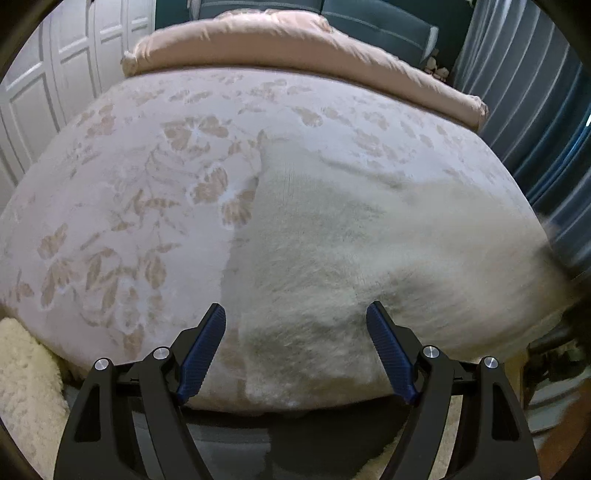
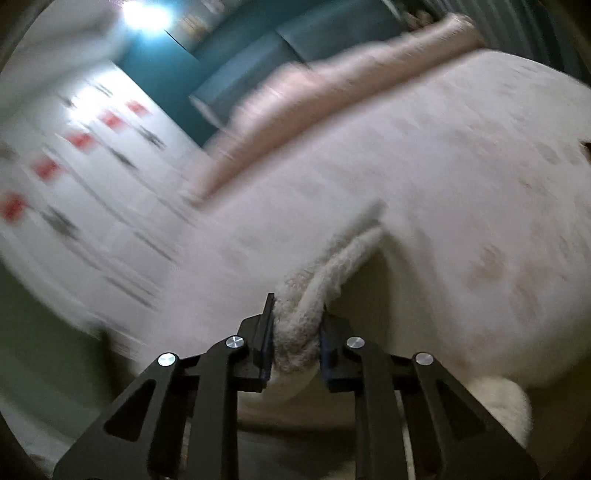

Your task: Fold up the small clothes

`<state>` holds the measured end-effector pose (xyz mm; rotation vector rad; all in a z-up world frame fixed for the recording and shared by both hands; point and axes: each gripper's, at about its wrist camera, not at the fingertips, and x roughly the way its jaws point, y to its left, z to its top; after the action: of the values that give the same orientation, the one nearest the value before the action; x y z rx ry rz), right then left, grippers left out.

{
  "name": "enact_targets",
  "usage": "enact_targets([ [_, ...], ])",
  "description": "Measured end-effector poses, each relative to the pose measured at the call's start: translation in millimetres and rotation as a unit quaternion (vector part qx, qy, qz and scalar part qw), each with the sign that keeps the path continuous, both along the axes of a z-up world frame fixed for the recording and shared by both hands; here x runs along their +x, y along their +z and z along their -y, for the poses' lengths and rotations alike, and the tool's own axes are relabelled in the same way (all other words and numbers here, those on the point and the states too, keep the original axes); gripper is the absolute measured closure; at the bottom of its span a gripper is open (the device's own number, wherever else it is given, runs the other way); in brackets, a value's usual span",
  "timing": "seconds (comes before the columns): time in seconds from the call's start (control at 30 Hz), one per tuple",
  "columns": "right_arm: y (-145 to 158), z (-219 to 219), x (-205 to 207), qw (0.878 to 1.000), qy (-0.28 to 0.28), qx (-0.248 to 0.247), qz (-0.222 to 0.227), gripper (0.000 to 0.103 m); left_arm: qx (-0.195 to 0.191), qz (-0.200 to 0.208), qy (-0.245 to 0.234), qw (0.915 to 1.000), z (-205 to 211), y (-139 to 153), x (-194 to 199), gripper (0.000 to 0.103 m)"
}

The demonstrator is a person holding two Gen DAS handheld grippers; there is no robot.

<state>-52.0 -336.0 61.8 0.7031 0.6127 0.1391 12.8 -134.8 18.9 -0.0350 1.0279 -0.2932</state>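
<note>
1 fleecy cream garment point(image 1: 332, 251) on floral bedspread point(image 1: 122, 206), R half of bed. L gripper point(image 1: 295, 314) wide, nothing between. R gripper point(image 2: 297, 325) clamped on garment's bunched edge.

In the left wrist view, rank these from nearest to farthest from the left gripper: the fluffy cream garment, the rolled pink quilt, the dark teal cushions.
Measured from the left gripper, whose jaws stand open:
1. Fluffy cream garment, lying on the floral bedspread directly ahead, reaching between the fingers.
2. Rolled pink quilt, across the bed's far edge.
3. Dark teal cushions, behind the quilt at the top.
</note>
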Motion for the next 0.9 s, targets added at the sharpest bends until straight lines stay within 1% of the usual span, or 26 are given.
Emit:
enact_targets([
  [0.03,5,4,-4,1.0,0.006,0.02,0.019,0.084,0.001,0.011,-0.004,0.9999,1,2,-1,0.024],
  [0.07,-3,9,-6,1.0,-0.002,0.021,0.007,0.084,0.013,0.02,-0.009,0.9997,4,2,-1,0.023],
  [0.1,-15,12,-4,1.0,-0.015,0.008,-0.018,0.084,0.029,0.018,-0.012,0.9994,8,-1,1,0.023],
  [0.13,-51,19,4,0.994,-0.037,-0.03,-0.099,0.084,0.044,0.011,-0.019,0.9988,12,-8,3,0.023],
  [0.17,-74,22,10,0.987,-0.044,-0.042,-0.147,0.084,0.059,0.0,-0.024,0.9979,16,-20,6,0.022],
  [0.2,-111,29,13,0.974,-0.053,-0.03,-0.217,0.085,0.062,-0.014,-0.031,0.9975,18,-31,8,0.02],
  [0.23,-127,33,8,0.973,-0.057,0.009,-0.221,0.084,0.058,-0.024,-0.037,0.9974,20,-37,8,0.02],
  [0.27,-126,34,4,0.975,-0.059,0.024,-0.211,0.084,0.057,-0.026,-0.031,0.9976,19,-43,6,0.02],
  [0.3,-120,34,2,0.978,-0.058,0.02,-0.201,0.081,0.057,-0.018,-0.025,0.9979,17,-43,4,0.019],
  [0.33,-115,33,2,0.978,-0.058,0.009,-0.201,0.076,0.057,-0.014,-0.025,0.998,17,-43,3,0.019],
  [0.4,-106,33,1,0.974,-0.071,-0.023,-0.213,0.067,0.06,-0.013,-0.03,0.9977,17,-41,4,0.019],
  [0.43,-100,34,-1,0.974,-0.078,-0.03,-0.21,0.066,0.059,-0.014,-0.03,0.9977,16,-39,4,0.019],
  [0.5,-84,40,-12,0.976,-0.102,-0.031,-0.19,0.066,0.045,-0.015,-0.027,0.9985,11,-29,5,0.02],
  [0.53,-75,44,-14,0.976,-0.116,-0.039,-0.179,0.064,0.035,-0.014,-0.022,0.9991,7,-22,6,0.021],
  [0.57,-62,46,-11,0.977,-0.122,-0.056,-0.165,0.063,0.018,-0.011,-0.015,0.9997,3,-14,8,0.022],
  [0.6,-56,48,-5,0.979,-0.115,-0.063,-0.157,0.061,0.001,-0.007,-0.01,0.9999,1,-8,9,0.022],
  [0.67,-46,47,21,0.983,-0.087,-0.073,-0.144,0.056,-0.014,0.0,-0.001,0.9999,2,-1,14,0.022],
  [0.7,-46,46,35,0.984,-0.073,-0.079,-0.144,0.054,-0.014,0.001,-0.002,0.9999,5,0,19,0.022],
  [0.73,-48,45,51,0.984,-0.058,-0.085,-0.145,0.054,-0.009,0.002,-0.003,1.0,8,0,22,0.022],
  [0.8,-60,45,88,0.982,-0.037,-0.091,-0.163,0.053,0.0,-0.001,-0.006,1.0,14,-2,29,0.022],
  [0.87,-82,43,132,0.976,-0.015,-0.082,-0.199,0.053,0.002,-0.005,-0.004,1.0,16,-4,30,0.022],
  [0.9,-89,41,143,0.974,-0.011,-0.081,-0.211,0.063,0.001,-0.008,-0.005,1.0,17,-7,31,0.022],
])
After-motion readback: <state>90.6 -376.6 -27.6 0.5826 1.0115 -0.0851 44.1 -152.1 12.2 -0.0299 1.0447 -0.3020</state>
